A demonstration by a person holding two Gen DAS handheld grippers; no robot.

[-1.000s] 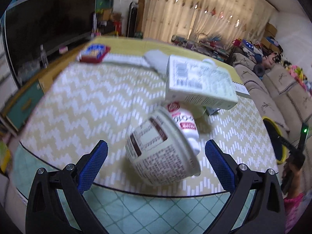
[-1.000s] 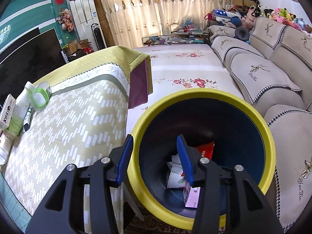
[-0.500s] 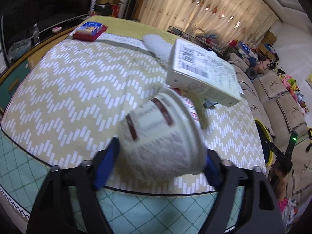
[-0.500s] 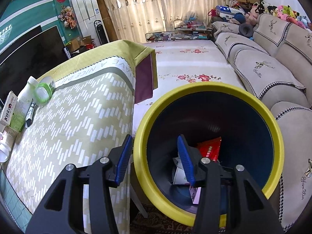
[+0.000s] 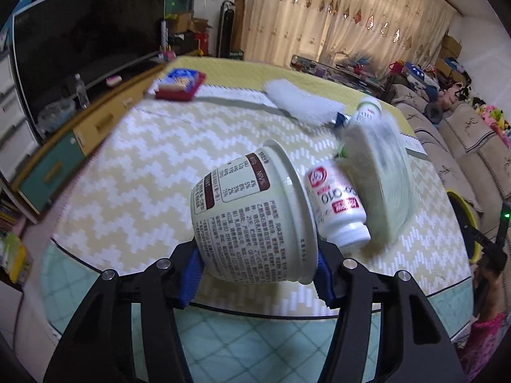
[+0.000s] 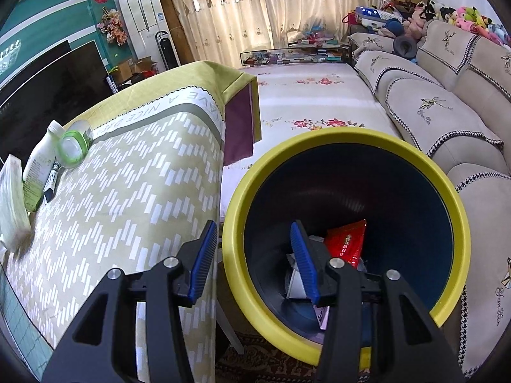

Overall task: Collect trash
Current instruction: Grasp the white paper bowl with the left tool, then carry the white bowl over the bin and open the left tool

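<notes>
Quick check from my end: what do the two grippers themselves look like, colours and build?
Both match: the left gripper and the right gripper each have two black angular plastic arms, silver round screw heads at the joints, and blue ribbed pads lining the fingers. No cables, markings or sleeves show on either.

I see a dark television [image 5: 86, 32] on a low cabinet [image 5: 80, 140] past the patterned tablecloth [image 5: 134, 172]. Cream curtains [image 5: 345, 19] fill the far wall. A beige sofa [image 6: 447, 108] runs along one side, soft toys [image 6: 472, 19] heaped at its far end.
</notes>
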